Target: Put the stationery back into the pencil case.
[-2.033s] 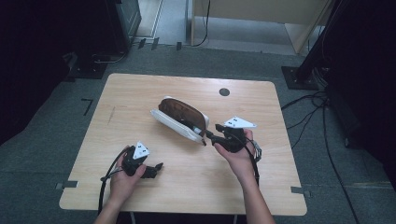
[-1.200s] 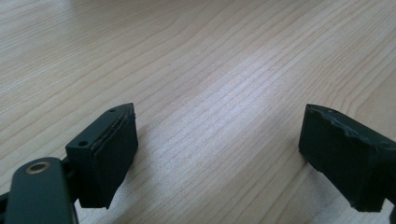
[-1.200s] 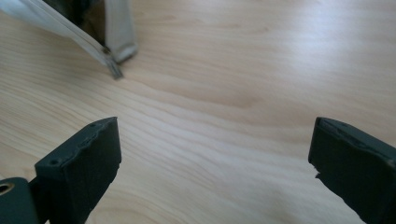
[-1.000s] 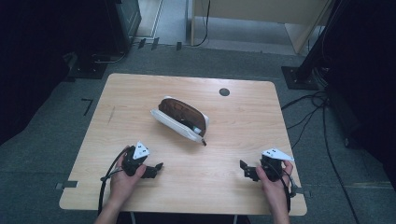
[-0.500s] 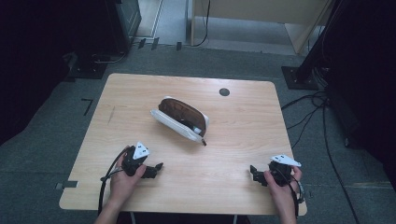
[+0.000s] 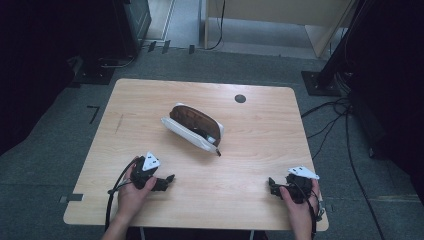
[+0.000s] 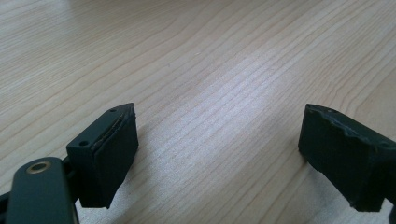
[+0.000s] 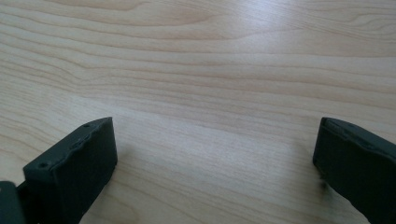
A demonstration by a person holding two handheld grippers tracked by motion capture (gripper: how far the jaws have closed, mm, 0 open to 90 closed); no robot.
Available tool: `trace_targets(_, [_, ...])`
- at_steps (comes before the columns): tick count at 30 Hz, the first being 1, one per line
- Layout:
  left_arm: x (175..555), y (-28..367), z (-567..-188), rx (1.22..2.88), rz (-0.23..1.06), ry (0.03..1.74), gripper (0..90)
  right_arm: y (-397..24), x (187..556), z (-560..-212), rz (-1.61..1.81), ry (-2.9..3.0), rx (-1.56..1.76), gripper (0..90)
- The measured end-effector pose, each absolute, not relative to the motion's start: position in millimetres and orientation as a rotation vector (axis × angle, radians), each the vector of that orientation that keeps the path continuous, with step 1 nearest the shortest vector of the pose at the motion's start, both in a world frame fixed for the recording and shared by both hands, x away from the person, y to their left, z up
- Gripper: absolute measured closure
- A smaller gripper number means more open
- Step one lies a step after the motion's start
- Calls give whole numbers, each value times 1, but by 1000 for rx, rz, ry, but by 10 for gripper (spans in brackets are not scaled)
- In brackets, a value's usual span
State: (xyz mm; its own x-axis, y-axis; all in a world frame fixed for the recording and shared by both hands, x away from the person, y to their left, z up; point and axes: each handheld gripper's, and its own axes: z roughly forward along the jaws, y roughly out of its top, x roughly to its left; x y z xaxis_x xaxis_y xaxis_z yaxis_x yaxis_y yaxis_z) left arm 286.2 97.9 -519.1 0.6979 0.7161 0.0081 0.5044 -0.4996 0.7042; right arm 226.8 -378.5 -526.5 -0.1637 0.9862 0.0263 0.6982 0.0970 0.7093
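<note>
While both hands rest low near the table's near edge, the scene reads as follows, biggest thing first.

Table (image 6: 150,105): pale wood with rounded corners, standing on a grey carpeted floor (image 6: 45,150); its grain runs under both sets of jaws in the two gripper views.

Pouch (image 6: 192,127): a white case with a brown inside, lying open-mouthed near the middle of the table and angled toward the far left corner; a dark pull tab pokes out at its near right end. It sits well apart from both grippers (neither touches it).

Left gripper (image 6: 167,181): held in the person's left hand (image 6: 131,196) by the near edge, left of centre, pointing toward the right edge. In the left gripper view its jaws stand spread wide over bare wood with nothing between them.

Right gripper (image 6: 272,184): held in the right hand (image 6: 299,202) close to the near right corner, pointing toward the left edge. Its jaws are likewise spread wide and hold nothing.

Hole cover (image 6: 240,98): a small dark disc near the far edge, right of centre.
</note>
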Motion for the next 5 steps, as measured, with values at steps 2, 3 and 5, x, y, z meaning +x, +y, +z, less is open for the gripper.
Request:
trace_targets(2, [286, 98, -519, 2209, 392, 928, 122, -378, 227, -527, 825, 1927, 1636, 0])
trace_targets(3, [286, 98, -519, 2206, 392, 930, 122, -378, 228, -527, 825, 1926, 1637, 0])
trace_targets(5, [287, 97, -519, 2206, 390, 931, 121, -377, 228, -527, 825, 1921, 1641, 0])
